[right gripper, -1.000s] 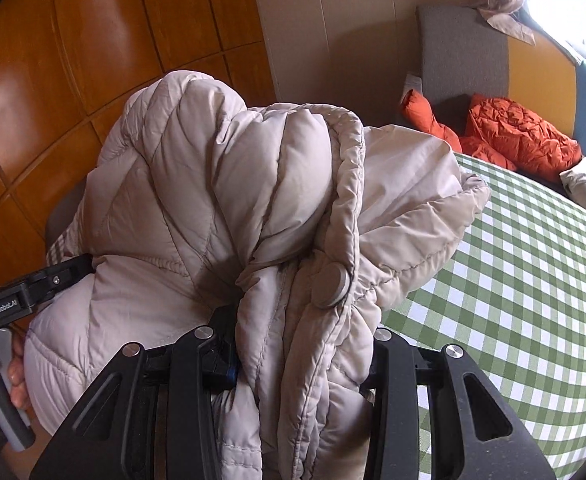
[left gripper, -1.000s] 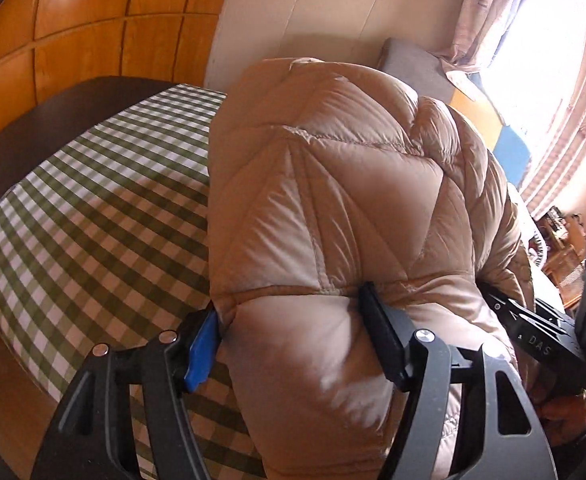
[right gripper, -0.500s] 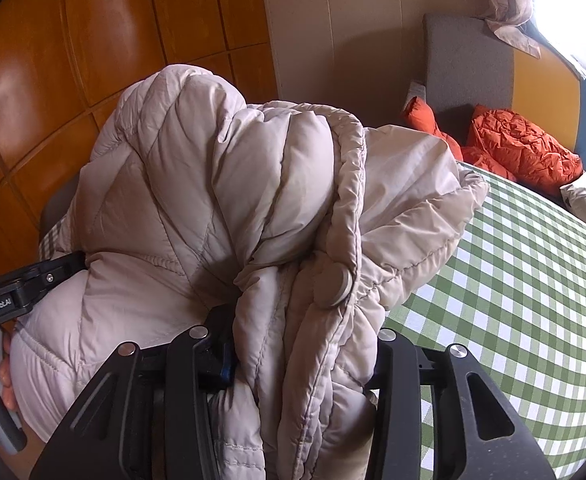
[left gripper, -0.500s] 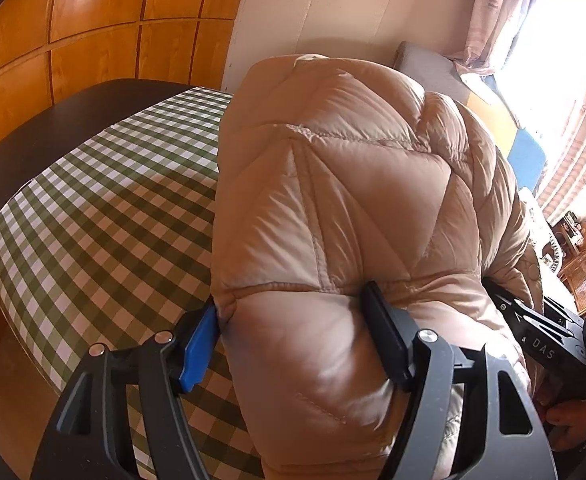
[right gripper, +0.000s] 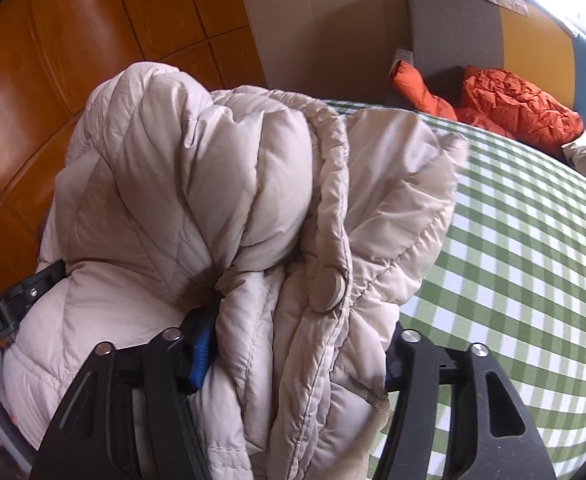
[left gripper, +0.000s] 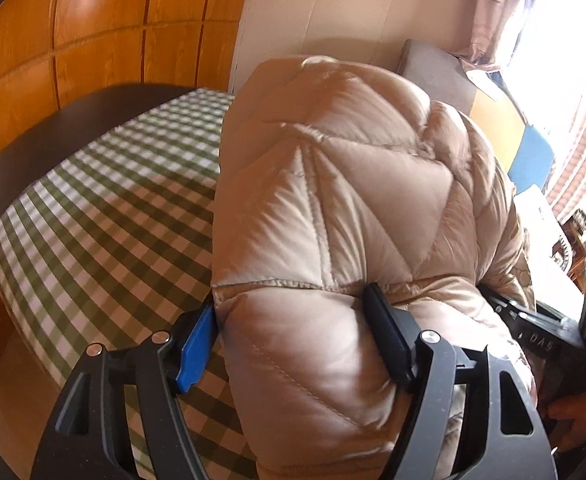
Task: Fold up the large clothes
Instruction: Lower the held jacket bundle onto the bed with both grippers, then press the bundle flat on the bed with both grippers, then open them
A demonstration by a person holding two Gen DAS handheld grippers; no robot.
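A beige puffer jacket (left gripper: 333, 200) is bunched up over a green-checked tablecloth (left gripper: 113, 220). My left gripper (left gripper: 291, 304) is shut on a thick quilted fold of it, both pads pressed into the padding. In the right wrist view the same jacket (right gripper: 213, 180) shows its snap-button edge, and a bundle of folds fills my right gripper (right gripper: 299, 326). That gripper's jaws are opening while the padding still touches both pads. Each view shows the other gripper at its edge, with a hand (left gripper: 573, 420) on the handle.
The checked cloth (right gripper: 513, 260) covers a dark round table (left gripper: 53, 140). Behind it stand a wood-panelled wall (left gripper: 113, 40) and a grey, yellow and blue sofa (right gripper: 453, 28) with an orange jacket (right gripper: 513, 108) on it. A bright curtained window (left gripper: 553, 60) is at the right.
The right gripper's fingers stand wider apart than before, and the jacket bundle has puffed out between them. The left gripper keeps its hold and has barely shifted.
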